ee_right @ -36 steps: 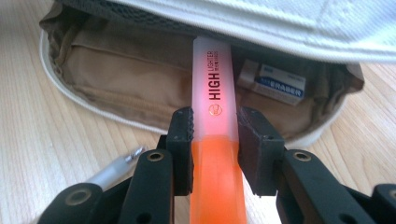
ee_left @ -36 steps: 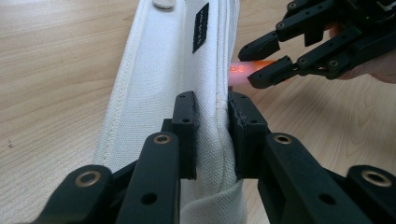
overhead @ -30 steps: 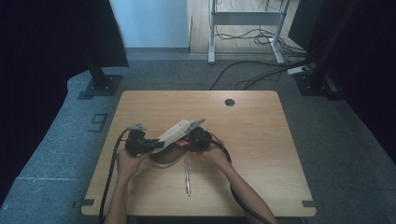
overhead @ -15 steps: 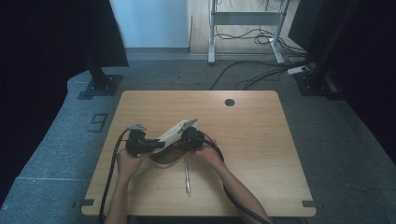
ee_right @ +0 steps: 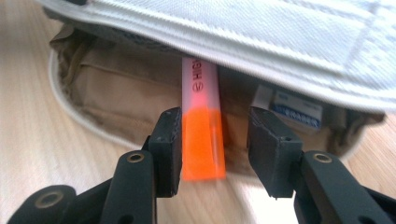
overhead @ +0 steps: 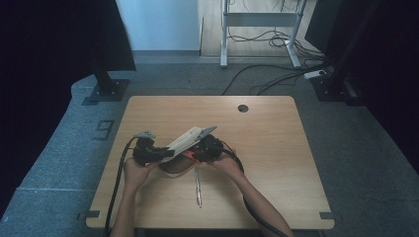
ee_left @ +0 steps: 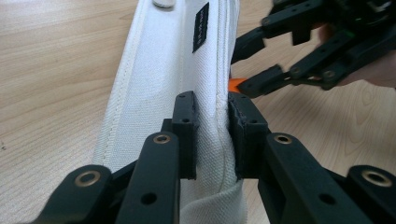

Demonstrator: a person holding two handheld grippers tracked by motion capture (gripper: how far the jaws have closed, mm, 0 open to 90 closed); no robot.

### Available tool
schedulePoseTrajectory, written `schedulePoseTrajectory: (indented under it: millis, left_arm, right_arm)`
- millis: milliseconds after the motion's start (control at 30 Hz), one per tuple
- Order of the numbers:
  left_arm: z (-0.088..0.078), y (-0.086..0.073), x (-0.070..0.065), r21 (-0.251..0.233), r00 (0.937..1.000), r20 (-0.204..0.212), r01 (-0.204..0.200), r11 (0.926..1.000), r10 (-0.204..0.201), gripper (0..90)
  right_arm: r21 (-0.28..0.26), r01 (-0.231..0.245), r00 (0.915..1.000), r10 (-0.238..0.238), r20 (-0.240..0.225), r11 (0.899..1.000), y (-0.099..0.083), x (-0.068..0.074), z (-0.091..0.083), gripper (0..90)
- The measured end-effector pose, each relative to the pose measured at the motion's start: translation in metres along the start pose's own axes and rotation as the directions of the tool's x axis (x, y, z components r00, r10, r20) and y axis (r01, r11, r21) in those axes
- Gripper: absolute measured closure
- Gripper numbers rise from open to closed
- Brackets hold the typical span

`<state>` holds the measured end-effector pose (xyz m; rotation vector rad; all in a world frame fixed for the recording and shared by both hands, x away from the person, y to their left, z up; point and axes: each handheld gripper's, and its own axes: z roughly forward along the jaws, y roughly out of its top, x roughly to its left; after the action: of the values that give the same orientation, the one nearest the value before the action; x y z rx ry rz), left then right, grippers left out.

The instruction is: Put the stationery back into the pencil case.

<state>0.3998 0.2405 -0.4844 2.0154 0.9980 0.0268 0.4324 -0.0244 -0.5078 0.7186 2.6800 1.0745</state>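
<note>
1. Jaws of the right gripper (ee_right: 215, 144) have just been opening: they stand spread either side of the orange highlighter (ee_right: 201, 135), the left pad beside it, the right pad apart.
2. Highlighter pokes out toward six o'clock in the right gripper view, its far end tucked under the flap into the pencil case (ee_right: 116, 88).
3. Left gripper (ee_left: 212, 135) is pressed together on the white flap (ee_left: 163, 84), holding it lifted; the right gripper shows at two o'clock in its view.
4. Pen (overhead: 198, 187) lies on the table (overhead: 276, 148) at six o'clock of the case.
5. Risk, as I judge it: the released highlighter sits only half inside, so it could slide back out, or the flap could drop and knock it loose.
</note>
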Motion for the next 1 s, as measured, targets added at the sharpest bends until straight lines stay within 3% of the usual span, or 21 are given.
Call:
schedulePoseTrajectory:
  millis: [267, 433, 1000]
  left_arm:
    - [0.0, 0.0, 0.0, 0.002, 1.0, -0.002, -0.002, 1.0, 0.002, 74.1]
    - [0.0, 0.0, -0.001, 0.004, 1.0, -0.002, -0.004, 1.0, 0.004, 74.0]
    - [0.0, 0.001, -0.002, 0.006, 1.0, -0.002, -0.005, 1.0, 0.005, 74.0]
  right_arm:
    - [0.0, -0.014, 0.9997, 0.014, -0.018, 1.0, -0.017, 0.004, -0.016, 66.5]
    - [0.003, -0.019, 0.9993, 0.019, -0.034, 1.0, -0.023, 0.007, -0.017, 70.9]
    - [0.022, -0.029, 0.9996, 0.029, -0.005, 0.999, -0.021, 0.001, 0.01, 73.0]
